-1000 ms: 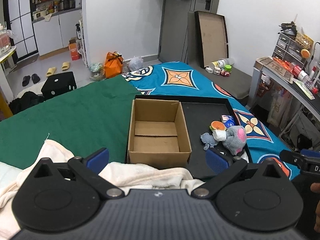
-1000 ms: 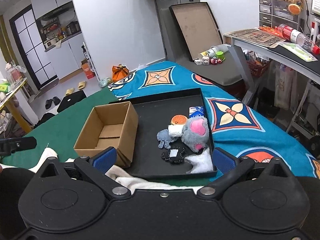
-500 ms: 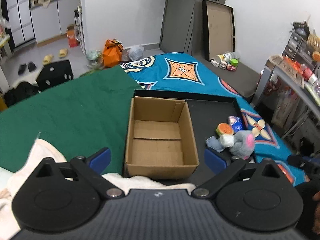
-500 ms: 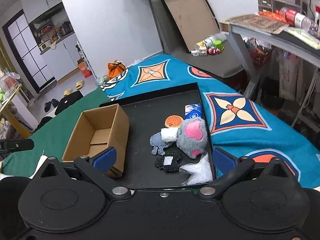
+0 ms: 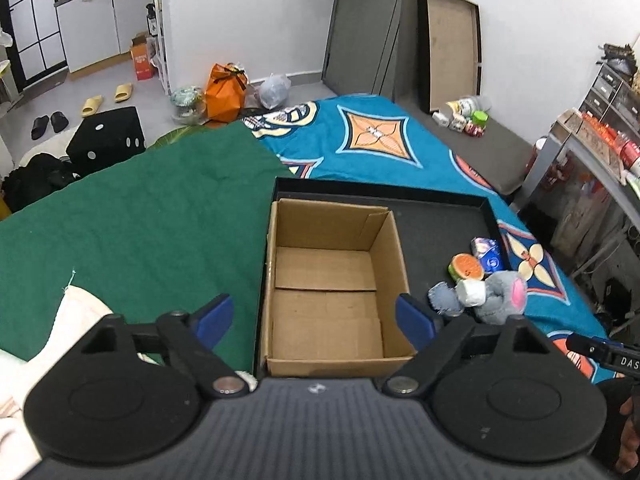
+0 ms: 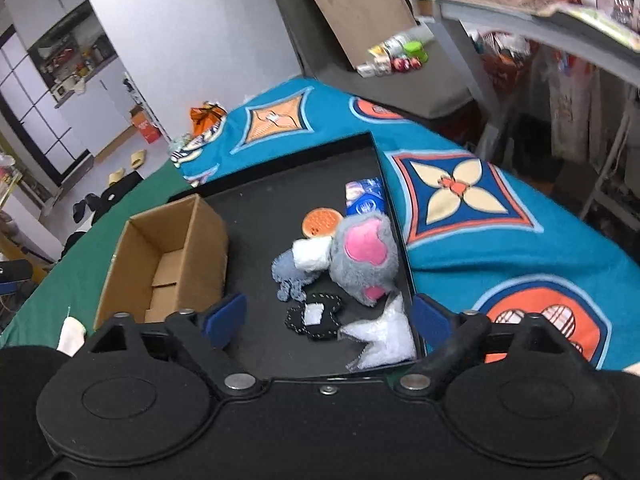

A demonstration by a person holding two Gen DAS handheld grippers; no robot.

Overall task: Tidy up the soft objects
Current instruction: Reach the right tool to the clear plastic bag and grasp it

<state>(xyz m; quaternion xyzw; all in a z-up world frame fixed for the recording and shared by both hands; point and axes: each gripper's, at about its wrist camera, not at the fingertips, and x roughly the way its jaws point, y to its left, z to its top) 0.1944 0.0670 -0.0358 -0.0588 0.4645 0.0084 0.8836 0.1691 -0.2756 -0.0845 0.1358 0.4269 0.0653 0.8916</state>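
Note:
An empty cardboard box stands in the left part of a black tray. To its right lie soft toys: a grey plush with pink patches, a white roll, a blue-grey felt piece, an orange round piece, a blue packet, a black felt piece and a white star shape. My left gripper is open over the box's near side. My right gripper is open above the black felt piece.
The tray rests on a bed with a green blanket and a blue patterned cover. A cream towel lies at the near left. A desk stands at the right, beyond the bed.
Both grippers have moved forward and tilted down towards the tray. The box and toys now sit closer and larger in view. Both stay open.

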